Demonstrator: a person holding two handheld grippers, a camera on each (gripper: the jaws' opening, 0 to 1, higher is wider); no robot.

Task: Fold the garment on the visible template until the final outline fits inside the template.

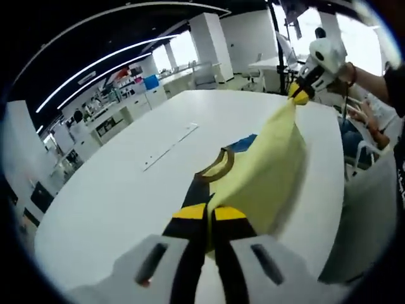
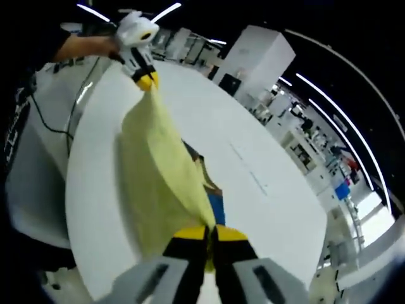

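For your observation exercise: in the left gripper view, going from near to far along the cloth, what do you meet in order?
Left gripper's yellow-tipped black fingers → pale yellow fabric garment, held taut → right gripper's yellow-tipped fingers → its white body in a person's hand.

Large white table (image 1: pixel 126 190), rounded outline, smooth top. A pale flat rectangular panel (image 1: pixel 169 147) lies flush in its surface near the middle. A blue sheet (image 1: pixel 243 143) lies flat on the table, mostly hidden under the lifted yellow cloth; dark edging beside it. In the right gripper view, blue (image 2: pixel 217 209) shows again against white.
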